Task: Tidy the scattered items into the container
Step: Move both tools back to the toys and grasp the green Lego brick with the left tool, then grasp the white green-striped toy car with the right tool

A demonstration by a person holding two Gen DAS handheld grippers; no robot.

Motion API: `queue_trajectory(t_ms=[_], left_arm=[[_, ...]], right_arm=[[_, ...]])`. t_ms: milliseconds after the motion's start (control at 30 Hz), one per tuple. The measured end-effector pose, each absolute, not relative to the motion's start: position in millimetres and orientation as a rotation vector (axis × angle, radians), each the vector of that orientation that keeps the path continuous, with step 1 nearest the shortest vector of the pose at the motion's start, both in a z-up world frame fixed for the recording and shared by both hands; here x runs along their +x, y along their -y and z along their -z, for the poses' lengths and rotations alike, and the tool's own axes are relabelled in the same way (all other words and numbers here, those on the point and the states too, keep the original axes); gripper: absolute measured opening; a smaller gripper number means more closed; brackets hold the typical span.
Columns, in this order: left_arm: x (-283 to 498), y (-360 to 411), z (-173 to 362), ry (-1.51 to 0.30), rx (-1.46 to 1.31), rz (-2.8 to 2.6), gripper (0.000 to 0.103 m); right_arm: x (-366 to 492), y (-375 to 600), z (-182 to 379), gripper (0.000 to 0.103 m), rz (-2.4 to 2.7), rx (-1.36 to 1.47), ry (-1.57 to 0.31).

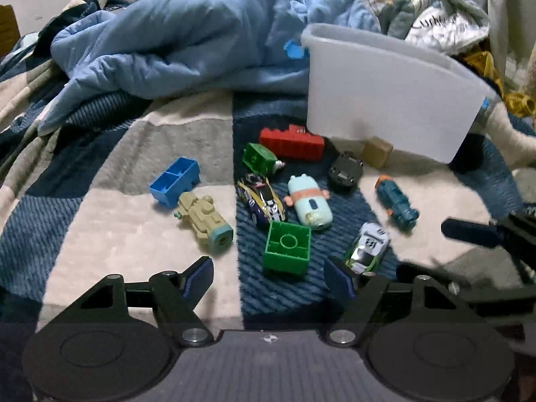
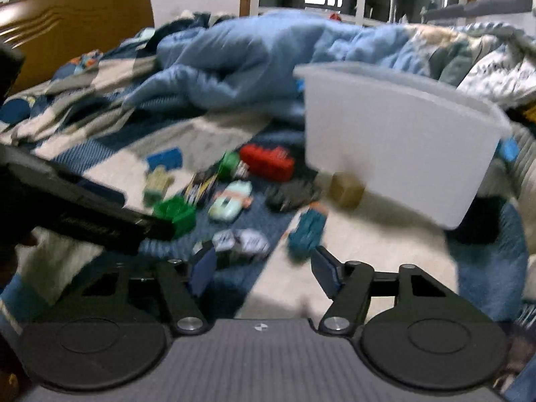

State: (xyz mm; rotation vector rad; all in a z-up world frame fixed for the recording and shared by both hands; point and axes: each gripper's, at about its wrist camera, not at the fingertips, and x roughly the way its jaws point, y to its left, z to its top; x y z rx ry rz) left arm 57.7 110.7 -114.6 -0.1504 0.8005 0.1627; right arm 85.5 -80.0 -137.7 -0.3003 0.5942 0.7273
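Note:
Toys lie scattered on a checked bedspread in front of a white plastic tub. Among them are a large green brick, a red brick, a blue brick, a beige toy, a race car, a pale blue toy, a teal toy and a silver car. My left gripper stands open just short of the green brick. My right gripper is open and empty, near the teal toy and silver car.
A rumpled light blue quilt is heaped behind the toys. A tan cube and a black toy sit at the tub's base. Bedding and clothes pile up at the right. A wooden headboard stands far left.

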Motion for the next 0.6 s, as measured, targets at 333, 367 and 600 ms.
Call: queue_trajectory(t_ms=[333, 367, 600], left_arm=[[78, -112, 125, -0.819, -0.171, -0.093, 0.034], [75, -114, 124, -0.816, -0.181, -0.089, 0.034], [65, -120, 123, -0.828, -0.16, -0.077, 0.034]], right_arm=[[77, 67, 155, 0.059, -0.706, -0.274, -0.616], [77, 66, 155, 0.059, -0.7, -0.263, -0.615], [76, 46, 163, 0.062, -0.653, -0.194, -0.649]])
